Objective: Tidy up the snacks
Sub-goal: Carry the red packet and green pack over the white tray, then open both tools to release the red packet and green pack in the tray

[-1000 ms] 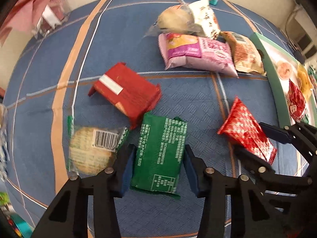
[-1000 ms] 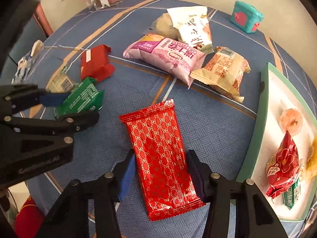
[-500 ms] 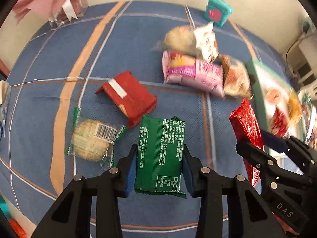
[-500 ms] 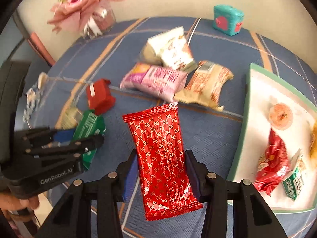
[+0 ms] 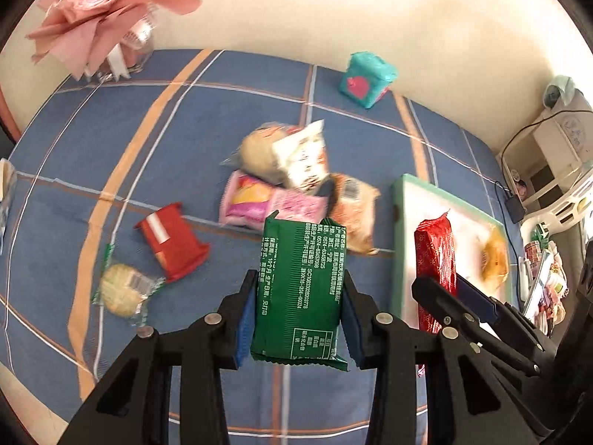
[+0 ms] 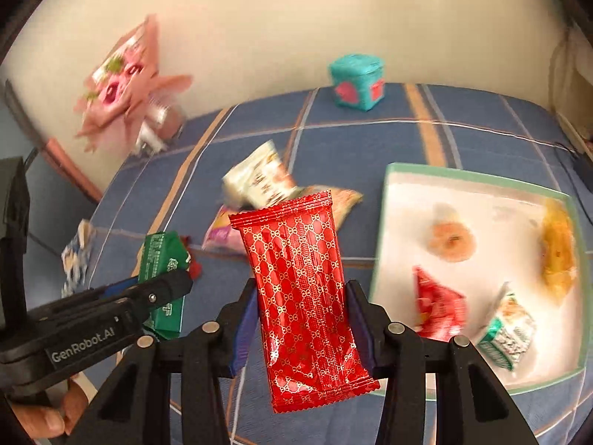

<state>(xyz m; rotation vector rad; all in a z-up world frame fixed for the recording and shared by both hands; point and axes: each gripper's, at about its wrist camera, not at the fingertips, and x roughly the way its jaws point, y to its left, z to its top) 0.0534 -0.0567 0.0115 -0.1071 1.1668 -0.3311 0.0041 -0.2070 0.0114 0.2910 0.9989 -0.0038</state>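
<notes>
Your white tray sits right of the loose snack pile on the blue plaid cloth, a few snacks already inside. You're mid-carry: your left gripper clamps the green packet, your right gripper the red packet, both lifted clear. Next, swing each over the tray and release there.

Both wrist views look down, sharing tray

A: I see a blue plaid cloth covering the surface. What's on it?

B: From my feed: red packet, round cookie pack, pile of pink, white and tan bags, teal box, pink bouquet, green-rimmed white tray at right.
</notes>
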